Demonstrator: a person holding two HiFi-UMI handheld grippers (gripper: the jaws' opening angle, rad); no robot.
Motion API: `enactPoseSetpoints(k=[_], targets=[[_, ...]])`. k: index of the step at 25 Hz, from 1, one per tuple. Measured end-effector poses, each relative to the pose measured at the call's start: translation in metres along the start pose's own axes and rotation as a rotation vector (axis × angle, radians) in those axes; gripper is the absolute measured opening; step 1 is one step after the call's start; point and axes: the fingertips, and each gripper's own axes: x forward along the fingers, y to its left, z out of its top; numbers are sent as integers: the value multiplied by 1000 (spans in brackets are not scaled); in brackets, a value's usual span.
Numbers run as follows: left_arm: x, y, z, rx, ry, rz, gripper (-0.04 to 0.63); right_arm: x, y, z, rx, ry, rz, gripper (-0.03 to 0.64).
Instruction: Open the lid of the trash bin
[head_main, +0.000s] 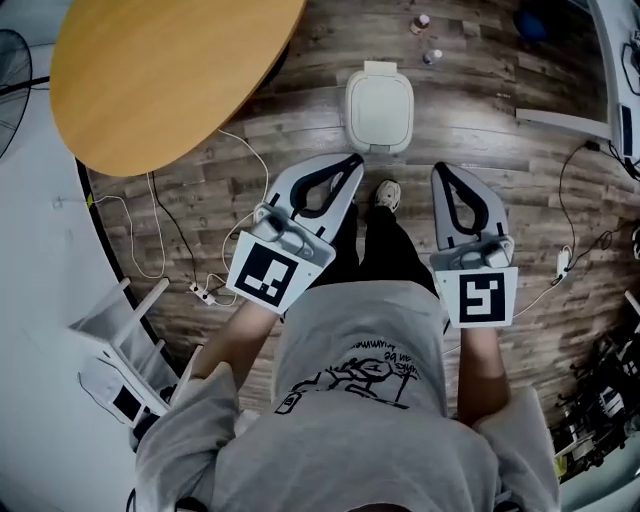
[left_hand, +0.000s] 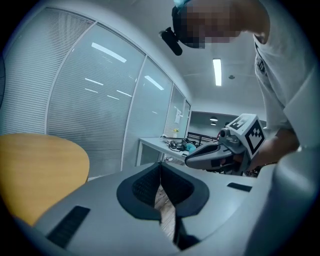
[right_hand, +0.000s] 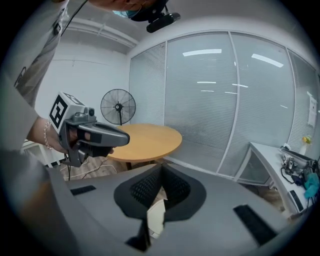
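The bin (head_main: 351, 122) stands on the wood floor (head_main: 480, 110) with its white lid (head_main: 380, 104) lying flat and shut. The person stands just behind it, one shoe (head_main: 388, 193) near its closest edge. Both forearms reach forward from the body, side by side, each ending under a marker cube. The left gripper (head_main: 354, 161) slants inward, its tip aimed at the bin's near left corner. The right gripper (head_main: 441, 171) points almost straight ahead, with its tip to the right of the bin and slightly short of it. Both grippers are closed, with the jaw tips meeting and nothing between them. A strip of the pale bin shows through the right gripper's slot, and only floor shows through the left gripper's slot. A round desk (head_main: 170, 70) lies to the left of the bin and apart from it.
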Motion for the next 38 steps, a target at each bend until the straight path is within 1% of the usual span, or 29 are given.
enactPoseSetpoints(k=[4, 7, 10, 14, 16, 19, 26, 32, 38], targets=[[8, 6, -34, -11, 26, -1, 20, 18, 3, -32, -6, 23, -6, 5], [15, 11, -60, -2, 49, -2, 20, 32, 7, -58, -20, 40, -5, 5], [21, 13, -83, 6, 54, -4, 20, 44, 14, -86, -49, 65, 6, 5], [28, 16, -115, 7, 62, -4, 20, 58, 25, -131, -93, 142, 20, 5], [32, 17, -130, 7, 64, -4, 21, 66, 29, -152, -86, 150, 18, 5], [38, 18, -149, 17, 62, -7, 20, 78, 33, -182, -103, 174, 21, 5], [58, 20, -194, 53, 66, -21, 20, 103, 38, -238, -126, 211, 3, 5], [74, 30, -237, 23, 100, -2, 20, 126, 40, -275, -186, 225, 2, 5], [93, 38, -278, 1, 133, -1, 20, 150, 46, -313, -238, 239, 26, 5]])
